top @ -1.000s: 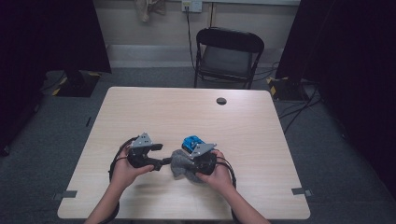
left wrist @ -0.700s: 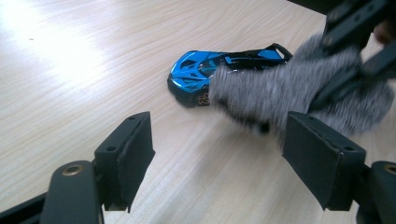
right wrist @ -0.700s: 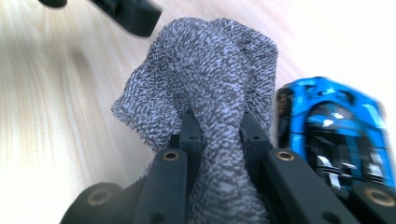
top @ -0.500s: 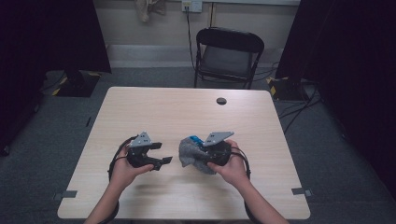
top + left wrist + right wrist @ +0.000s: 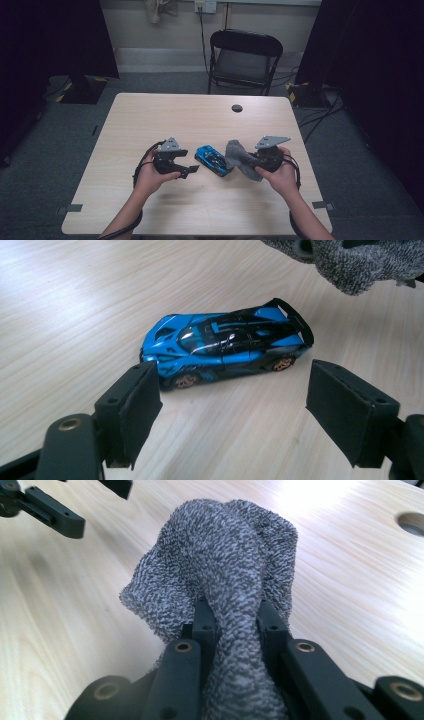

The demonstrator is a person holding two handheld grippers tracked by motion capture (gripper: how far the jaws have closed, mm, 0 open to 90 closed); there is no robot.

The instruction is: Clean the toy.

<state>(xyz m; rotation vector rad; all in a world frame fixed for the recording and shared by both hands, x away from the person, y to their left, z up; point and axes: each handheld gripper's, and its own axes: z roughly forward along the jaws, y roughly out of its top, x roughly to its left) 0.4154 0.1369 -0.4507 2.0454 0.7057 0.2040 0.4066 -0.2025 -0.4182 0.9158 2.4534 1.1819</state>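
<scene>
Grey cloth [image 5: 240, 159] hangs pinched in my right tongs [image 5: 255, 161], lifted just beside the blue toy car [image 5: 213, 160], which sits on the worktop [image 5: 150, 120]. My left tongs [image 5: 192, 170] gape wide, released, jaws either side of the car without touching it.

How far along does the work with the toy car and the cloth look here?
Done: the right gripper is shut on the grey cloth, lifted clear of the blue toy car, which sits bare on the table. In hand: the left gripper, jaws open, faces the car. Left: likely gripping the car; no contact yet.
</scene>
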